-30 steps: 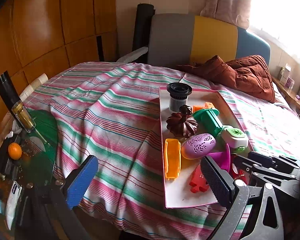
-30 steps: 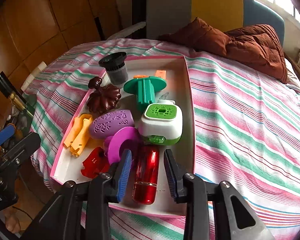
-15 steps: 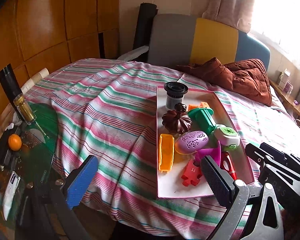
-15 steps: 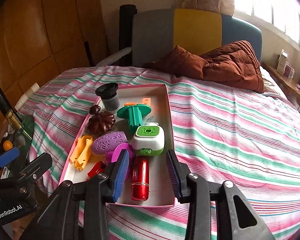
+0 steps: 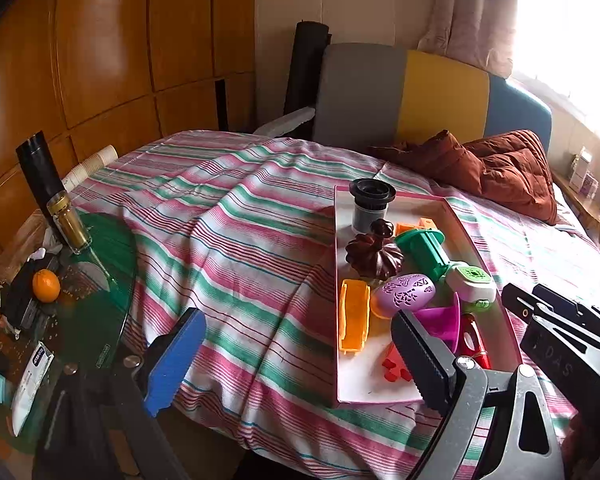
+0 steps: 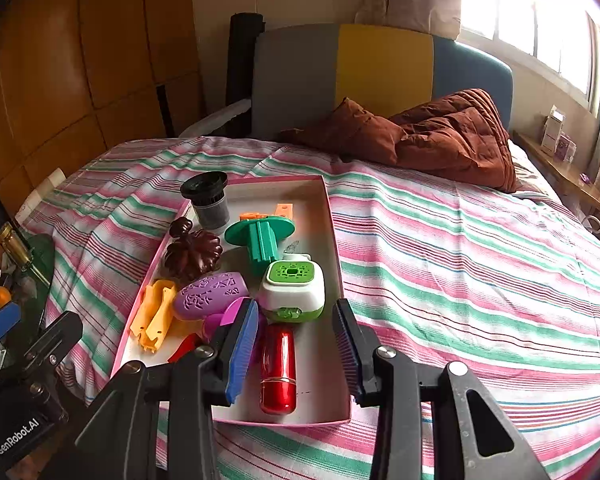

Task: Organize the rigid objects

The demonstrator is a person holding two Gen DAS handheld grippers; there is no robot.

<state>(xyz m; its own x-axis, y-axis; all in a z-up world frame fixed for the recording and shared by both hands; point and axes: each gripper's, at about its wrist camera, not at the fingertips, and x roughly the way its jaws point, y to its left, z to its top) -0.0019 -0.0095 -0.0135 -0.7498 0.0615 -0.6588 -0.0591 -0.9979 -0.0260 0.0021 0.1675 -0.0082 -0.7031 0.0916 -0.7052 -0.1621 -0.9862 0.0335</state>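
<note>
A pink-rimmed white tray (image 6: 334, 216) (image 5: 452, 208) lies on the striped bed and holds several rigid objects: a red cylinder (image 6: 278, 364), a green-and-white box (image 6: 294, 290), a purple egg-shaped shell (image 6: 212, 294) (image 5: 404, 290), a yellow piece (image 6: 154, 318) (image 5: 354, 318), a green spool (image 6: 260, 236), a brown pumpkin shape (image 6: 192, 250) and a black-and-grey cup (image 6: 208, 196) (image 5: 372, 204). My right gripper (image 6: 296, 350) is open and empty, held back above the tray's near end with the red cylinder between its fingers in view. My left gripper (image 5: 296, 360) is open and empty, left of the tray.
A brown quilt (image 6: 432, 136) lies at the bed's head against a grey, yellow and blue headboard (image 6: 380, 68). A glass side table (image 5: 60, 300) at the left carries a bottle (image 5: 66, 220), an orange (image 5: 46, 286) and clutter. Wooden wall panels stand at the left.
Both grippers have pulled back and risen from the tray. The right gripper's fingers have opened wider, leaving the red cylinder lying in the tray.
</note>
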